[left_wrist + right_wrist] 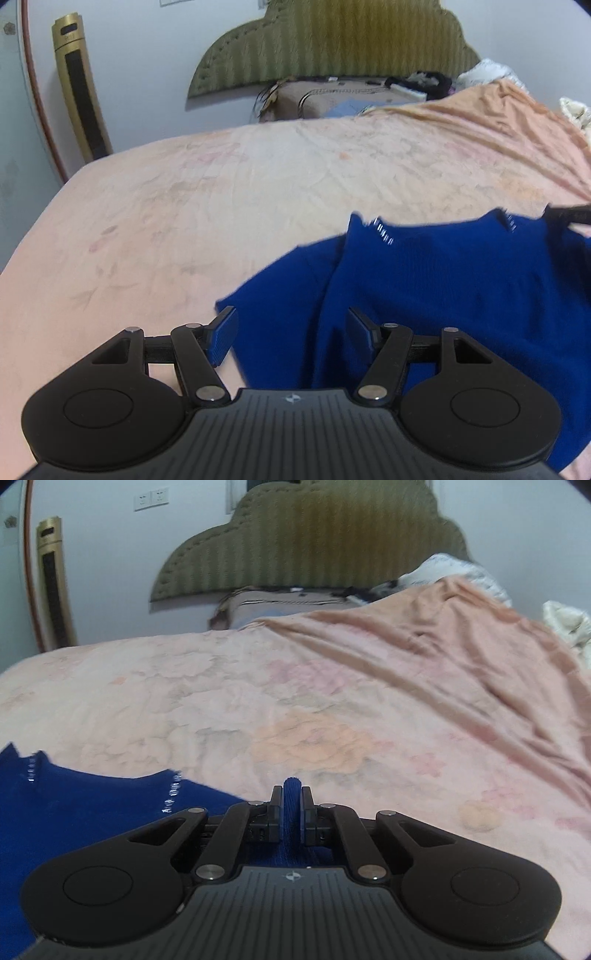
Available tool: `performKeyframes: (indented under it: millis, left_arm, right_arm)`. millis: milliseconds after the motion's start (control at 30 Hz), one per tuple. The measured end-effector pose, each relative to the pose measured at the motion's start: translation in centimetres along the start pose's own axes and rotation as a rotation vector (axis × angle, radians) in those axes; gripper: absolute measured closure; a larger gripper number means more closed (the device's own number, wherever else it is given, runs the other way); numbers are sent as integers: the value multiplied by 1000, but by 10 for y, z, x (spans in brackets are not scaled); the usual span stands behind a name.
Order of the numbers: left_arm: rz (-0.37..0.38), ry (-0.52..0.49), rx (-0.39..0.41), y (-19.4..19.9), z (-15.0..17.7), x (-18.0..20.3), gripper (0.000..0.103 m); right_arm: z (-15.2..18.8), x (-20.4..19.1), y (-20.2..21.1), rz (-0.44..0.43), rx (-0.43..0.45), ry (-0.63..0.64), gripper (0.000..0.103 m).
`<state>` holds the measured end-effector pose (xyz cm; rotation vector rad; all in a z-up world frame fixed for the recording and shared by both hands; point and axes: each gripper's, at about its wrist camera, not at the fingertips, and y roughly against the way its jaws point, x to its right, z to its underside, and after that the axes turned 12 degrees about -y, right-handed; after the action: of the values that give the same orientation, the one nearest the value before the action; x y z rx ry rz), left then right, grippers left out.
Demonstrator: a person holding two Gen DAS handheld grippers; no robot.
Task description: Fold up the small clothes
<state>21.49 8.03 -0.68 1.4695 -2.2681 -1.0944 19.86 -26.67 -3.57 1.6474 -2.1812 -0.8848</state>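
Observation:
A small royal-blue knit sweater (pixel 443 273) with silver studs at the shoulders lies on the pink bed. My left gripper (pixel 291 334) is open over the sweater's near left part, next to a sleeve, with the jaws wide apart and nothing between them. My right gripper (pixel 292 808) is shut on a bunched edge of the sweater (pixel 74 805), which spreads out to its left. The tip of the right gripper (pixel 569 214) shows at the right edge of the left wrist view, at the sweater's far right.
The pink flowered bedspread (pixel 295 701) covers the bed and is rumpled into a ridge (pixel 461 635) at the back right. A green padded headboard (pixel 332 40) and a gold tower fan (pixel 79 88) stand behind. Cluttered items (pixel 417 83) sit by the headboard.

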Motion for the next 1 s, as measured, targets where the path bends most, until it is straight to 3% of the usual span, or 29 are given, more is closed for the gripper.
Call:
performKeyframes:
  millis: [67,133,167,233,300,367,433,500,567,600,733,867,967,1000]
  left_arm:
    - [15,2,6,-4,-12,-1,39]
    - [68,1,14,-15,-25,-1,35]
    - [74,12,14,-22,-31,0,35]
    - [119,19,23,-34,-39,1,35]
    - [146,35,8,-47,-43,5,35]
    - [157,27,-7,-57,-44,12,40]
    - [158,11,-49,-67,-43,18,98]
    - [151,17,-67,-73,-39,21,99]
    - [124,9,-24,-65,-34,23,99]
    - [109,20,-5,-61,-32,21,99]
    - [52,104,8,-56,-36,8,99]
    - [11,93,-52,-63,-33,12,99]
    - [-26,73,-45,-48,-28,17,98]
    - [-32,67,-35,-40,-26,17,97]
  right_arm:
    - [0,-5,-1,10,-29,8,88]
    - [-2,-11,6,12,11,12,67]
    - [-4,-15,11,-15,20,20,66]
    - [-7,-27,16,-179,-34,55,58]
    - [-6,-40,19,-329,-94,91,60]
    - [1,-59,17,-401,-177,181,57]
    - [9,-75,11,-400,-240,262,51]
    - [19,-87,2,-378,-267,323,50]
    - [20,-90,-2,-401,-264,312,70]
    - [19,-91,-4,-404,-265,300,99]
    - [17,-94,-9,-358,-217,283,100]
    - [18,-97,-16,-317,-185,231,100]
    - [16,-95,-17,-268,-174,192,94]
    - [14,-93,-15,-272,-181,174,84]
